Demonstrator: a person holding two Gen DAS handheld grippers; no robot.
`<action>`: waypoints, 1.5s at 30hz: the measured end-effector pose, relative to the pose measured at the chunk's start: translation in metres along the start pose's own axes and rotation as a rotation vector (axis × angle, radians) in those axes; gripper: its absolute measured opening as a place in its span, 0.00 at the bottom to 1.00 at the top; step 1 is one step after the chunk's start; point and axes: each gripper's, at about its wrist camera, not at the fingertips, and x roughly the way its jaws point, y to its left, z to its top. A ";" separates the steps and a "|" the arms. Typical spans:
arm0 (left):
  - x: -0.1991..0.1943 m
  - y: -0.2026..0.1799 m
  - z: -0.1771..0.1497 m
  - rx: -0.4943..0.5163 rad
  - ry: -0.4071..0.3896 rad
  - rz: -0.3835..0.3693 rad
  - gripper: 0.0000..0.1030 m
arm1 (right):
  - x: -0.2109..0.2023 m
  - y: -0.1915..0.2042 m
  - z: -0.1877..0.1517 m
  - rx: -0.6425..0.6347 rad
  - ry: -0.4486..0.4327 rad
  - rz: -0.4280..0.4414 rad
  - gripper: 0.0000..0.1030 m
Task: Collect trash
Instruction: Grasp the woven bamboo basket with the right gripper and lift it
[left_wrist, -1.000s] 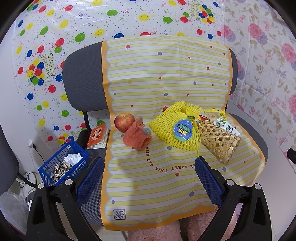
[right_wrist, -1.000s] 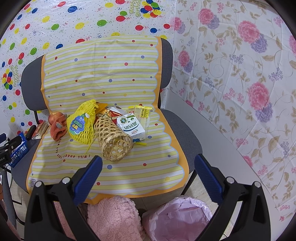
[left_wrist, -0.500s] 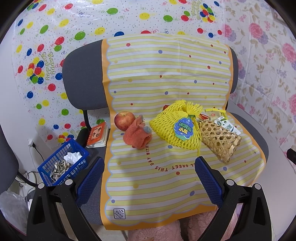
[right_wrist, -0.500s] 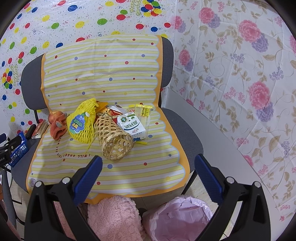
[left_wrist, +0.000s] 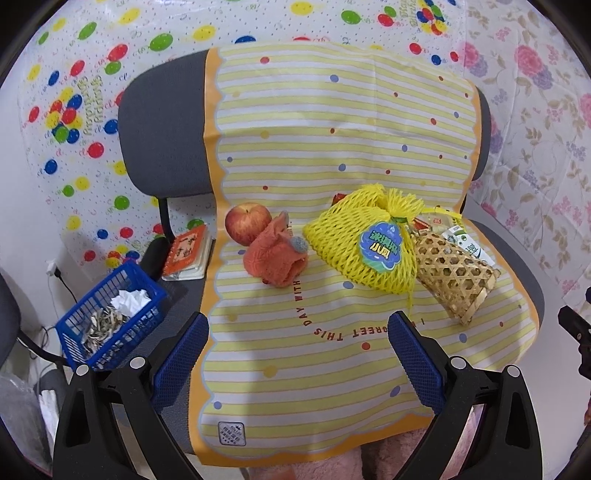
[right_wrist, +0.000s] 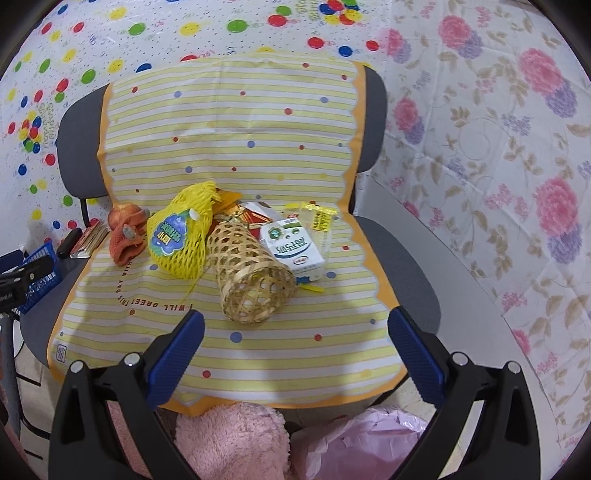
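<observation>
On the chair's striped yellow cloth (left_wrist: 314, 362) lie a yellow foam net with a blue label (left_wrist: 364, 243) (right_wrist: 181, 236), a woven bamboo basket on its side (left_wrist: 452, 273) (right_wrist: 251, 277), a white milk carton (right_wrist: 293, 249), a clear wrapper with yellow print (right_wrist: 317, 221), a red packet (right_wrist: 253, 216), an apple (left_wrist: 247, 221) and an orange knitted sock (left_wrist: 277, 258). My left gripper (left_wrist: 297, 332) is open and empty, in front of the net and sock. My right gripper (right_wrist: 295, 328) is open and empty, just in front of the basket.
A blue basket of shells and tissue (left_wrist: 110, 325) sits left of the chair, with a notebook (left_wrist: 186, 251) beside it. A bin with a pink bag (right_wrist: 362, 443) and a pink fluffy item (right_wrist: 229, 439) are below the seat's front edge. Patterned sheets cover the walls.
Both grippers have drifted slightly forward toward the items on the seat. Nothing on the chair has moved.
</observation>
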 end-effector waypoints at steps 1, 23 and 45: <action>0.005 0.001 0.000 -0.002 0.004 -0.008 0.93 | 0.004 0.003 0.001 -0.011 -0.009 0.002 0.94; 0.084 0.038 0.014 -0.002 0.041 0.066 0.93 | 0.085 0.037 0.031 -0.016 0.037 0.142 0.86; 0.086 -0.016 0.004 0.062 0.045 -0.090 0.90 | 0.114 0.024 0.008 0.153 0.081 0.298 0.17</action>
